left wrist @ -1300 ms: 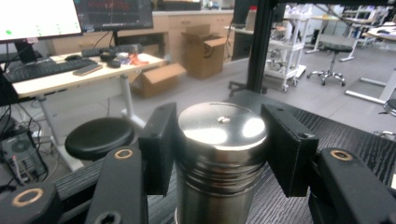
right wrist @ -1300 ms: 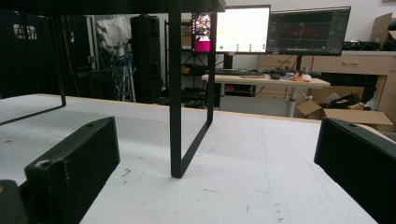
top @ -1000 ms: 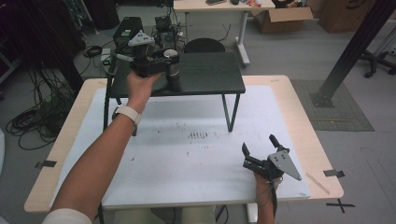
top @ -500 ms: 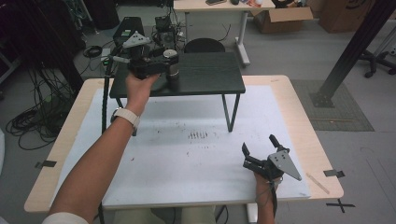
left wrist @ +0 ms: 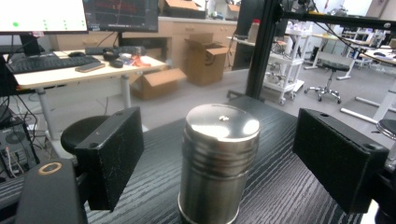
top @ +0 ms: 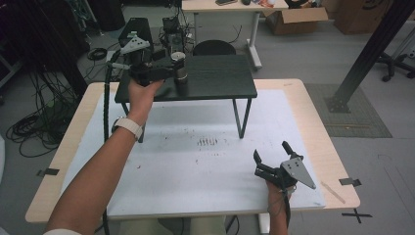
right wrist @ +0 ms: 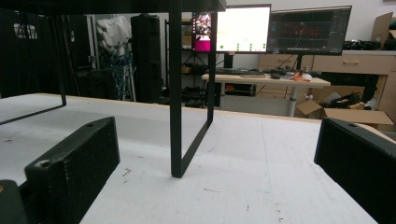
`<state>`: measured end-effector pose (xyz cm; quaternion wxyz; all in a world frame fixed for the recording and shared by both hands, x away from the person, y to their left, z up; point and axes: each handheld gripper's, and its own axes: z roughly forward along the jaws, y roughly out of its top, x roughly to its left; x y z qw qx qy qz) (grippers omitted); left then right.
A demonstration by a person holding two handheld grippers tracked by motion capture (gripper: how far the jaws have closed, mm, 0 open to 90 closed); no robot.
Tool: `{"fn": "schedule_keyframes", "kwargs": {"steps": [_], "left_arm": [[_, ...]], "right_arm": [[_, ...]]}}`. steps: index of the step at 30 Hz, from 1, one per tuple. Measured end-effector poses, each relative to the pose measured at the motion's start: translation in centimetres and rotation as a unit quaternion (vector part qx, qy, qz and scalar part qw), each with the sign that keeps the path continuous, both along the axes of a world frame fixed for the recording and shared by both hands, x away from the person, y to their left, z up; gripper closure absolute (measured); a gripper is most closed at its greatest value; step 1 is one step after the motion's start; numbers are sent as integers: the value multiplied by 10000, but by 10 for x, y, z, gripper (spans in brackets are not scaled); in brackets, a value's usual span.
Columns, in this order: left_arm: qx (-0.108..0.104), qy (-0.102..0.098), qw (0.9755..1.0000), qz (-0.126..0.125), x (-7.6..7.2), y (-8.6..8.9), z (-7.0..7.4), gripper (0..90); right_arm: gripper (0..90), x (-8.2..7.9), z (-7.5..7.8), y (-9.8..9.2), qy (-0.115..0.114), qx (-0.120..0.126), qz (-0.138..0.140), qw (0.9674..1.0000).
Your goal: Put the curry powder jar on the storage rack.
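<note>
Black stand legs on a white tabletop

The right gripper (right wrist: 210, 186) rests low with jaws wide apart, facing the stand leg (right wrist: 176, 88) on the tabletop (right wrist: 261, 154).

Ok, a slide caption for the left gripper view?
Steel canister standing upright on the black shelf, between the open jaws of the left hand-held gripper, which have just been opening.

Grey floor (top: 303, 54) all round, with a light wooden desk (top: 230, 7) at twelve o'clock and a cardboard box (top: 293, 19) at one. Lit monitors (right wrist: 243, 28) on another desk; cable tangle (top: 29, 129) at nine.
</note>
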<state>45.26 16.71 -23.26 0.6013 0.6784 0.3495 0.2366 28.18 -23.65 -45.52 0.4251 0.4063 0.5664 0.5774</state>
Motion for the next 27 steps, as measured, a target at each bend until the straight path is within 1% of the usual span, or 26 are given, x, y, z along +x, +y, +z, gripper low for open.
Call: {"fn": "schedule_keyframes", "kwargs": {"steps": [2, 4, 6, 8, 10, 13, 15, 19, 22, 24, 27], "left_arm": [[9, -20, 10000, -15, -1, 1, 0, 143], [-98, -108, 9999, 14, -4, 3, -1, 127], [-186, -101, 9998, 24, -6, 5, -1, 104], [-234, -106, 9996, 67, -8, 6, -1, 61], [-276, -137, 9995, 104, -11, 8, -1, 43], [-256, -132, 9995, 145, -13, 8, 0, 2], [-258, -165, 9995, 111, -18, 10, 2, 2], [-323, -317, 9988, 173, -26, 12, 3, 2], [-390, -358, 9984, 175, -33, 17, 2, 2], [-366, -375, 9985, 142, -37, 20, 2, 2], [-411, -494, 9979, 114, -46, 25, 1, 3]], "right_arm": [[0, 0, 0, 0, -4, -3, -3, 10000], [0, 0, 0, 0, -2, -3, -2, 10000], [0, 0, 0, 0, 2, -2, -2, 10000], [0, 0, 0, 0, 4, -6, -2, 10000], [0, 0, 0, 0, 7, -3, -2, 10000], [0, 0, 0, 0, 8, -4, -2, 10000], [0, 0, 0, 0, 11, -5, -4, 10000], [0, 0, 0, 0, 16, -3, -5, 10000], [0, 0, 0, 0, 16, -4, -4, 10000], [0, 0, 0, 0, 16, -3, -3, 10000], [0, 0, 0, 0, 15, -3, -1, 10000]]}}
